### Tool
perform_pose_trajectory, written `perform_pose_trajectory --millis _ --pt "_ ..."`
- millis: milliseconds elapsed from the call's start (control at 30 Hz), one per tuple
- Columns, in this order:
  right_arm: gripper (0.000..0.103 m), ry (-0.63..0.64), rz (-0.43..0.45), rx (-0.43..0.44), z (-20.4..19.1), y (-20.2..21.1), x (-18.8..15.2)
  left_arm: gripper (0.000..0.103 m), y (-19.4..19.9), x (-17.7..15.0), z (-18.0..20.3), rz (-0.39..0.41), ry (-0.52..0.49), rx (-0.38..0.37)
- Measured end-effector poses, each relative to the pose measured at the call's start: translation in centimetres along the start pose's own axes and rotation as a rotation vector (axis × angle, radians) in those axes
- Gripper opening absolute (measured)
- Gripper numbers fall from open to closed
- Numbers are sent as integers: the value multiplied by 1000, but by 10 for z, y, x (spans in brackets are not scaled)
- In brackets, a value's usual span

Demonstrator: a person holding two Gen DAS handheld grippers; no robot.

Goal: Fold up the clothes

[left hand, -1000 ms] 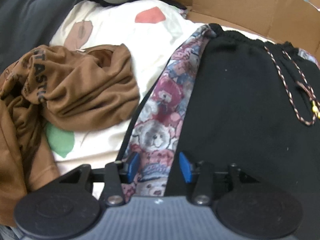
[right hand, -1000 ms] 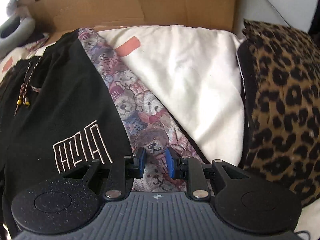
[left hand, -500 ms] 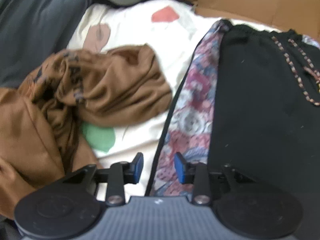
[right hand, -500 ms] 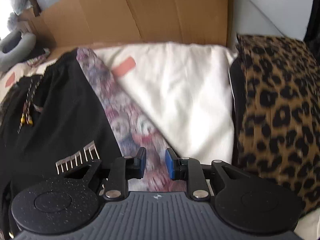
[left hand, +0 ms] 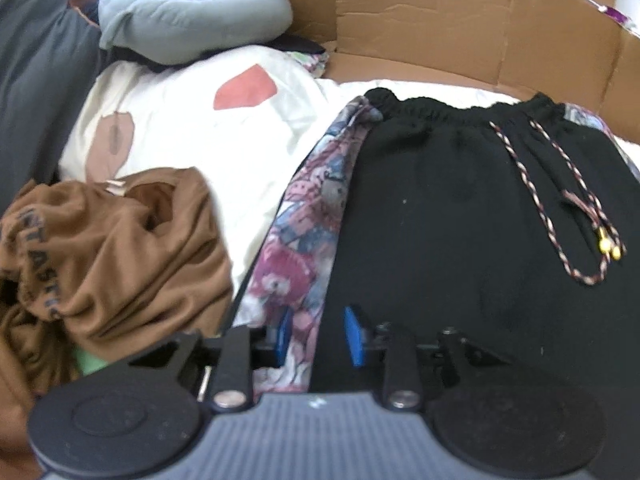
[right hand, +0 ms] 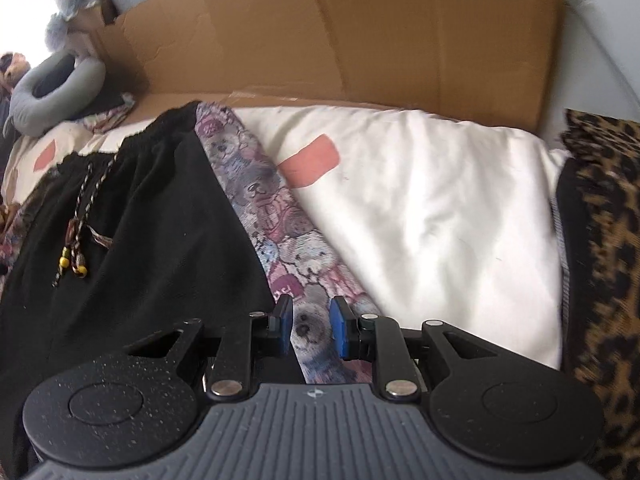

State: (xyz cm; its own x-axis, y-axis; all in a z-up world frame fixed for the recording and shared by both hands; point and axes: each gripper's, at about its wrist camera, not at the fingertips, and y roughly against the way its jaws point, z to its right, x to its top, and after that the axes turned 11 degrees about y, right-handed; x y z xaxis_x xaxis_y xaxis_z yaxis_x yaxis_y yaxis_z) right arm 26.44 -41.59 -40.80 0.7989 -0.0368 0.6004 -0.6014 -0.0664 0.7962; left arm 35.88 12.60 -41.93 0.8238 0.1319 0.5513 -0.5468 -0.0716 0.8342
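Black pants (left hand: 460,216), laid flat on a cream quilt (left hand: 208,132), waistband at 12 o'clock, drawstring (left hand: 560,208) loose at 2 o'clock in the left view; each side bore a teddy-print panel (right hand: 280,240) running from 12 toward 6. Left gripper (left hand: 316,336): jaws had just been closing, narrow, with the print panel's edge between the blue pads; whether the pads pressed the cloth could not be told. Right gripper (right hand: 310,328): jaws narrow and steady, straddling the opposite print panel, grip likewise unclear. Judged step: seizing both side seams low on the pants to carry the fold toward the waistband; best done by taking both layers, matching the two pinches in height, and lifting evenly so the drawstring stayed inside. Both grippers pointed steeply down and forward. Brown shirt (left hand: 112,248) crumpled at 9 o'clock; grey pillow (left hand: 192,16) at 11; cardboard (right hand: 340,40) at 12; leopard cushion (right hand: 600,260) at 3.
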Motion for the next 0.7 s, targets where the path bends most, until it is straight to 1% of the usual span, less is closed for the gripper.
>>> perform_pose_trajectory --millis 133,167,200,267,400,567,700 --pt "27 19 -2 8 -5 -14 7 29 -11 8 -1 9 27 28" --pt "27 22 -2 9 -6 -17 9 27 -15 9 -2 3 37 42" --pt "27 30 -2 5 -8 -19 11 23 -19 11 -3 -11 42 69" --pt "27 30 1 3 -10 -23 17 17 -27 14 -5 -41 54 123" --pt "27 35 15 7 -12 -32 31 17 -24 16 -7 -40 78 123" --pt "26 67 29 12 -17 -47 50 17 -20 23 -4 -22 74 76" --pt "26 98 43 6 -25 -59 66 17 -23 36 4 -13 85 64"
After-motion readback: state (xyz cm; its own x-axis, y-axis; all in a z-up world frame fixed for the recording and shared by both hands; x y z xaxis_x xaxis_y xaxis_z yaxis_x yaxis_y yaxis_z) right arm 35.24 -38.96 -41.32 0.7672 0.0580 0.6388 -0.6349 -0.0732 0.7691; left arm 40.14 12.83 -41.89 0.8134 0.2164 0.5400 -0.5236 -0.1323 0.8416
